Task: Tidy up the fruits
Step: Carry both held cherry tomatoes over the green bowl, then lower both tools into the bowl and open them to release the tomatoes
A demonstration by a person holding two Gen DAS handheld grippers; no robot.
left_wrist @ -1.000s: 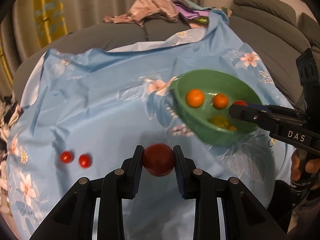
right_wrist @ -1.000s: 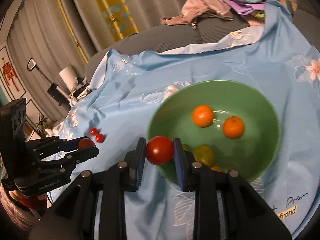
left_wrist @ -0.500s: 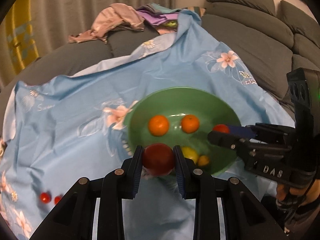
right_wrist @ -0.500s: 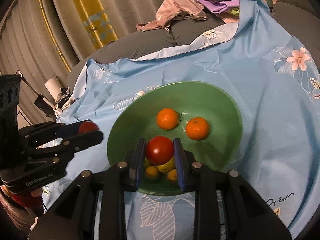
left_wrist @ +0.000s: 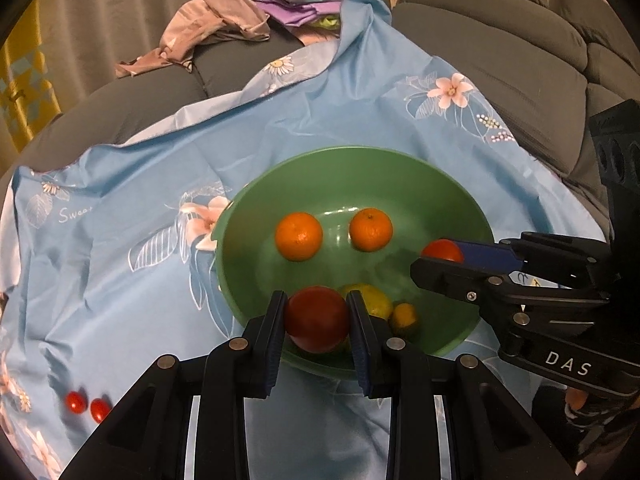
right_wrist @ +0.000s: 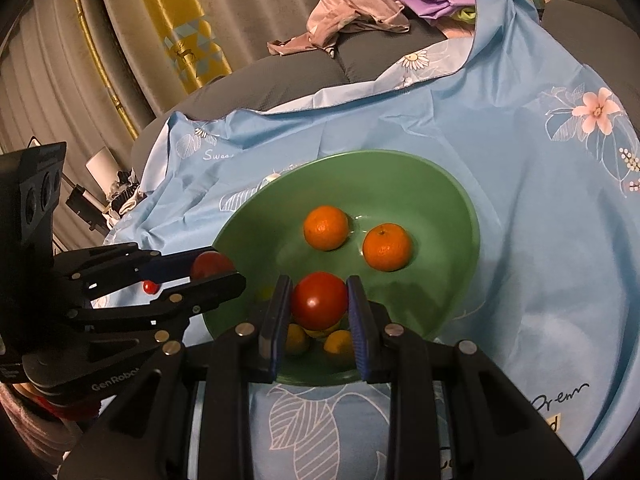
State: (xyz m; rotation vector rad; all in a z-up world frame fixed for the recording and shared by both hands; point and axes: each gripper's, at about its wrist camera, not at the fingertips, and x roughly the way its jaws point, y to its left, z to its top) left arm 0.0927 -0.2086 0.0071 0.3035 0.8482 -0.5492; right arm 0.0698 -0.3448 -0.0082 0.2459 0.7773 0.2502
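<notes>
Each camera rides just behind its own tongs, tilted down and close over the green bowl [left_wrist: 452,184]. The left looks from the bowl's left, the right from its right; both share the bowl, the blue cloth [right_wrist: 520,120] and each other's tongs.

The right gripper [left_wrist: 440,258] has white letters on its side that say "DAS". The left gripper [right_wrist: 216,270] says "GenRobot", cut off at the end. The blue cloth [left_wrist: 160,184] has curly white writing starting "Swee", and dark writing near its edge I cannot read.
</notes>
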